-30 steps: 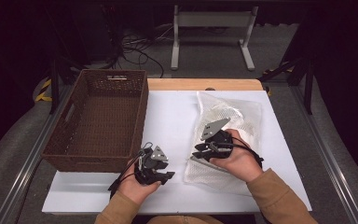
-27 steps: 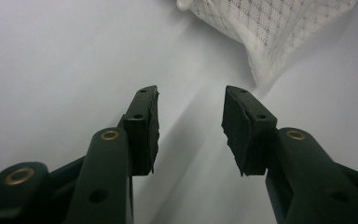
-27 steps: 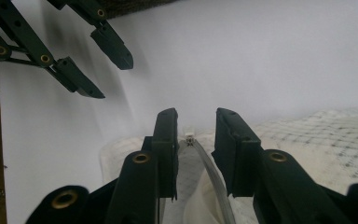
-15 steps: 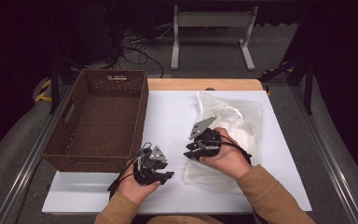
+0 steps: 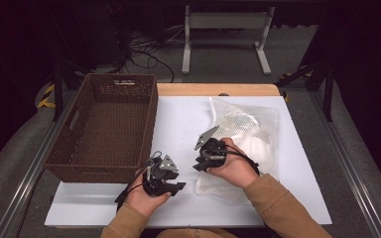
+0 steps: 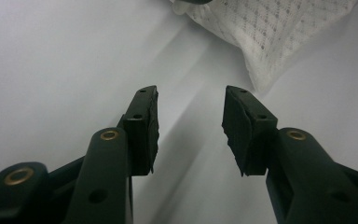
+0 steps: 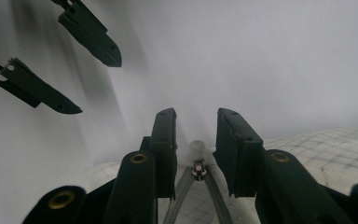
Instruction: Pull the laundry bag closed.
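The white mesh zippered laundry bag [image 5: 248, 134] lies on the white surface [image 5: 178, 124], its small white zipper pull [image 7: 196, 150] between the right hand-held gripper's [image 7: 195, 135] part-open jaws, untouched. The left hand-held gripper [image 6: 189, 116], part-open and empty, hovers farther off.

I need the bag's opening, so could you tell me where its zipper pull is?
In the right gripper view, the zipper pull sits between the right gripper jaws, at the mesh bag edge.
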Demonstrator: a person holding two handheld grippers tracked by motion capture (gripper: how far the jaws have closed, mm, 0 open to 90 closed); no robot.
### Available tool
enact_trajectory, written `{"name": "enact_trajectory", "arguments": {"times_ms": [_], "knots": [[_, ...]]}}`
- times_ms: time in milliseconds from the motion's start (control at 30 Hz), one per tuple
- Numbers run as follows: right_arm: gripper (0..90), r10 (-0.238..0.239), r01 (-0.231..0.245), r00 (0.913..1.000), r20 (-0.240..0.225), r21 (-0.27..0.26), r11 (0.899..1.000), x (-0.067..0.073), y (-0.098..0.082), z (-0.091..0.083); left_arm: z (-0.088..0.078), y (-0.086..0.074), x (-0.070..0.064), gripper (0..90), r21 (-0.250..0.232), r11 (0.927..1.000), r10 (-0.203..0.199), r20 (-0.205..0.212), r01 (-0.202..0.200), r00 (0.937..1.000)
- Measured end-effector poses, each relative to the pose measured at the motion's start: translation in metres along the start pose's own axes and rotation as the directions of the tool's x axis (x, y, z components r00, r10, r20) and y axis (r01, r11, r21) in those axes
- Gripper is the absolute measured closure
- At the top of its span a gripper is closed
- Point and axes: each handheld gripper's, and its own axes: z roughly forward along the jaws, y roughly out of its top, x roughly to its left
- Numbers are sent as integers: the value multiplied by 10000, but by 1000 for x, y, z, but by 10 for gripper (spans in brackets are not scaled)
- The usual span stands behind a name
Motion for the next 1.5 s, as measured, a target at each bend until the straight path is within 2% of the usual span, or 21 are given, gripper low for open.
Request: {"name": "enact_trajectory", "arguments": {"times_ms": [367,700,833,900,1000,1067,1233,1267,1333,1500], "knots": [[650,118,-127,9998,152,639,9979,-3,-7,18,2,0,-1,555,55,10000,12,72,-13,10000],[663,49,-72,9997,239,963,9953,-4,-8,26,2,0,-1,551,71,10000,51,76,-52,10000],[695,60,-98,9993,366,1037,9946,-4,-7,26,3,0,-2,550,128,9999,41,112,-42,9999],[713,-88,46,9992,381,1072,9942,-3,-7,27,3,0,-2,547,135,9999,32,94,-33,10000],[788,-214,179,9993,301,1120,9935,-2,-6,27,4,0,-2,546,166,9999,39,112,-41,9999],[807,-289,255,9992,285,1151,9930,-1,-6,27,4,0,-2,545,166,9999,45,130,-47,9999],[810,-310,273,9990,311,1133,9932,-1,-6,26,4,0,-2,545,163,9999,22,175,-24,9998],[838,-299,262,9991,317,1113,9934,-1,-6,26,5,0,-2,545,165,9999,18,177,-21,9998],[854,-232,213,9995,207,898,9957,-1,-6,22,5,1,-2,545,170,9998,48,219,-51,9997],[863,-245,230,9993,272,569,9981,-1,-4,15,6,2,-3,545,158,9998,84,203,-87,9998]]}}
